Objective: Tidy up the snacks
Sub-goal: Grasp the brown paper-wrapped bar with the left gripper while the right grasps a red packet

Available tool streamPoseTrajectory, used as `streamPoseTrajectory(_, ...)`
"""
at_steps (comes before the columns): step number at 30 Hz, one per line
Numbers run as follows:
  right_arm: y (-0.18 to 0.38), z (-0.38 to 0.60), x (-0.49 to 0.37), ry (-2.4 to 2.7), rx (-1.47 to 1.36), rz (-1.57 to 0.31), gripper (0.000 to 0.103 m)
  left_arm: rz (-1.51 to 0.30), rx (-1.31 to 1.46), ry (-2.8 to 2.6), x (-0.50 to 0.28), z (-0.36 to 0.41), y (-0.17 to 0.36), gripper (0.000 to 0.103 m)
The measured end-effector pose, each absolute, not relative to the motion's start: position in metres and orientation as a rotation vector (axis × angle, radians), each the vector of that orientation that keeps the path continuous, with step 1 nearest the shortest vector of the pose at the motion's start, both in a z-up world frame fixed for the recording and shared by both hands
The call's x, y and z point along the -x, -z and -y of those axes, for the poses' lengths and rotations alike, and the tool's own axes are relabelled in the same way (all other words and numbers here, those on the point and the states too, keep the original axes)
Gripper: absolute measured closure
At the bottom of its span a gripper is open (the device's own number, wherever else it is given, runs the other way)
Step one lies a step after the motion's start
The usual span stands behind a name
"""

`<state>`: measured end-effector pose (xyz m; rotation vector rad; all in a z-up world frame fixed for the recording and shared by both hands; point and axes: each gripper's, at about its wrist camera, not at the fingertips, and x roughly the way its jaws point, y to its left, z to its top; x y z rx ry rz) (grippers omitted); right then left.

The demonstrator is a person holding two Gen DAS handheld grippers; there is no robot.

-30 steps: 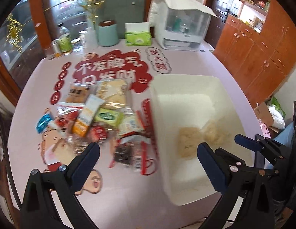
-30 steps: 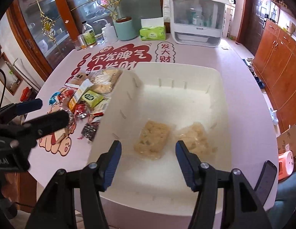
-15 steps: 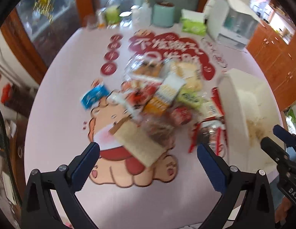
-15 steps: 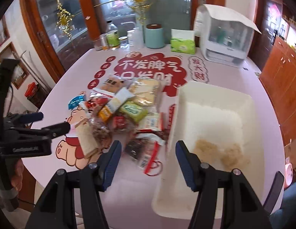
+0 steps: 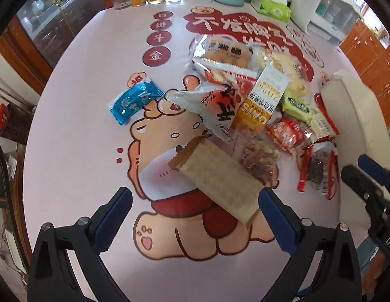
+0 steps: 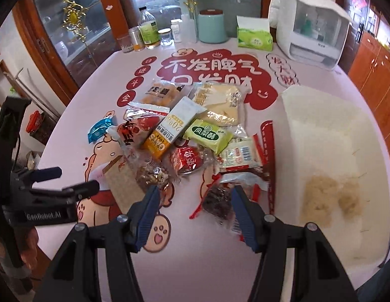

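A pile of wrapped snacks lies on the pink table. A tan flat packet (image 5: 217, 176) lies nearest my left gripper (image 5: 195, 209), which is open and empty just above the table, the packet's near end by its right finger. A blue candy (image 5: 134, 99) lies apart at left. My right gripper (image 6: 195, 209) is open and empty over a dark snack bag with red trim (image 6: 217, 198). The white bin (image 6: 333, 156) at right holds two pale rice cakes (image 6: 320, 196). An orange oats bar (image 6: 169, 128) and a green packet (image 6: 208, 136) lie mid-pile.
Bottles, jars and a teal canister (image 6: 212, 26) stand at the table's far edge, with a green tissue box (image 6: 255, 37) and a white appliance (image 6: 310, 22). Wooden cabinets stand at right. My left gripper also shows in the right wrist view (image 6: 66, 181).
Both grippers have swung left from over the white bin to the snack pile and moved closer to the table. Both stay open and empty.
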<state>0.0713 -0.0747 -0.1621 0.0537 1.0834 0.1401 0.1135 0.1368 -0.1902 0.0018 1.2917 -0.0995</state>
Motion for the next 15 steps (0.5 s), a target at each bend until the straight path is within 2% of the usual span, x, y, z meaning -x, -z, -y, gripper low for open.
streamPoseTrajectory(6, 0.190, 0.073, -0.103, -0.124, -0.115, -1.142, 0.044, -1.348, -0.009, 0.108, -0.123, -0.127, 0.224, 0.009)
streamPoseTrajectory(15, 0.221, 0.062, -0.151, -0.164, -0.083, -1.206, 0.044, -1.338, 0.119, 0.039, -0.133, -0.129, 0.241, 0.010)
